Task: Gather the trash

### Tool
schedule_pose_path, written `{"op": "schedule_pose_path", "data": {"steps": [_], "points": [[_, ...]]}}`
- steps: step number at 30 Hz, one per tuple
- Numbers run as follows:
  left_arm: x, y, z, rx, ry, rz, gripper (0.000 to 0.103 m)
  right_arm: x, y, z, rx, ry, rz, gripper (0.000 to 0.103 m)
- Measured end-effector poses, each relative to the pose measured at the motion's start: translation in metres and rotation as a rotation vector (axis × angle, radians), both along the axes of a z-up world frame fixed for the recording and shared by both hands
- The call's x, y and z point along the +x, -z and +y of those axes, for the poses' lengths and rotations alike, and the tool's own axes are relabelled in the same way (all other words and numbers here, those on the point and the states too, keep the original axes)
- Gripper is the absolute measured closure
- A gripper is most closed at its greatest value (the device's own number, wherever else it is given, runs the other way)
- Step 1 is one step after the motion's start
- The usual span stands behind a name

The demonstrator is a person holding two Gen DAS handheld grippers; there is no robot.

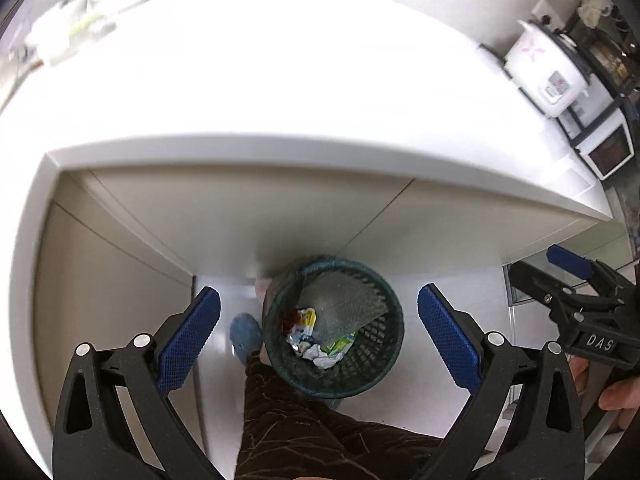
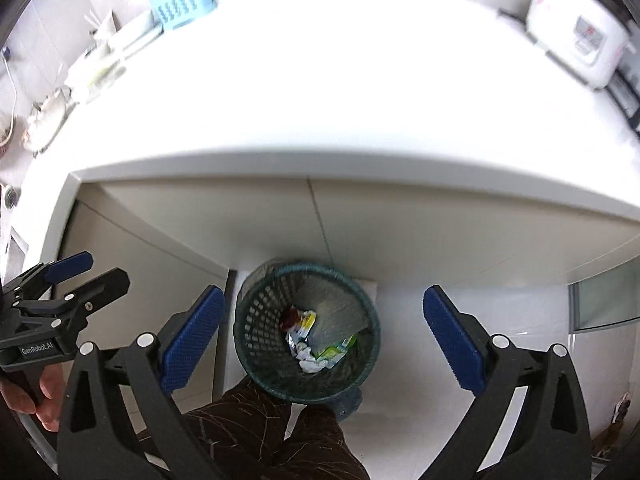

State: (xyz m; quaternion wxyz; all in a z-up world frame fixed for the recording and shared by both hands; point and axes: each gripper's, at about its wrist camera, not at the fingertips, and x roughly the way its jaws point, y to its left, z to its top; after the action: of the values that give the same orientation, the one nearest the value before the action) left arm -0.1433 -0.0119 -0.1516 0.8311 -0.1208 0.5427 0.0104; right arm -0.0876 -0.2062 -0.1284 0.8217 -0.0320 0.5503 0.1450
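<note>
1. Jaws on both tools spread wide, nothing between the pads. Left gripper [image 1: 319, 336] and right gripper [image 2: 324, 340] both hang over the floor, pointing down at the same bin.
2. Left of the left gripper's jaws: cabinet side panel [image 1: 100, 300], beige, running down to the white floor. One blue pad [image 1: 190, 340] sits just left of the bin in the left wrist view.
3. Between the jaws of each tool: dark green mesh wastebasket [image 1: 334, 328], standing on the white tile floor [image 2: 404, 360] against the cabinet front, below the countertop edge.
4. Inside the wastebasket: crumpled white paper [image 1: 326, 358] at the bottom, a green-and-white carton [image 2: 334, 350] beside it, a red-and-yellow wrapper [image 2: 298, 320] on the far-left side, and a grey sheet [image 1: 344, 300] leaning on the inner wall.
5. Near side of the bin: the person's leg in dark brown patterned trousers [image 1: 312, 432]; a blue slipper [image 1: 245, 336] just left of the bin in the left wrist view.
6. Beyond the jaws: white countertop [image 2: 320, 80], overexposed. Light blue slotted basket [image 2: 184, 4] at its far-left corner; white rice cooker [image 2: 576, 36] at far right.
7. Right of the left gripper's jaws: the right tool's black body shows, a hand [image 1: 616, 388] on its handle.
</note>
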Motion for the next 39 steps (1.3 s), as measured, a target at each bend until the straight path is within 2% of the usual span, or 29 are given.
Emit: {"op": "schedule_pose_path", "data": {"steps": [12,17,20,26,39], "points": [[-0.018,-0.107,-0.016,0.077,-0.015,-0.043,0.006,-0.031,-0.098,-0.030,0.018,0.068,-0.076,0.008],[-0.025,-0.134,-0.027,0.111,-0.006,-0.066,0.006,-0.041,-0.126,-0.040,0.017,0.076,-0.105,0.008],[-0.028,-0.136,-0.032,0.122,0.003,-0.066,0.006,-0.043,-0.126,-0.039,0.012,0.070,-0.104,0.008],[-0.033,-0.118,-0.036,0.100,0.003,-0.026,0.006,-0.047,-0.116,-0.035,0.006,0.069,-0.088,0.008],[-0.036,-0.112,-0.042,0.095,0.015,-0.021,0.006,-0.050,-0.109,-0.034,0.002,0.072,-0.075,0.008]]}}
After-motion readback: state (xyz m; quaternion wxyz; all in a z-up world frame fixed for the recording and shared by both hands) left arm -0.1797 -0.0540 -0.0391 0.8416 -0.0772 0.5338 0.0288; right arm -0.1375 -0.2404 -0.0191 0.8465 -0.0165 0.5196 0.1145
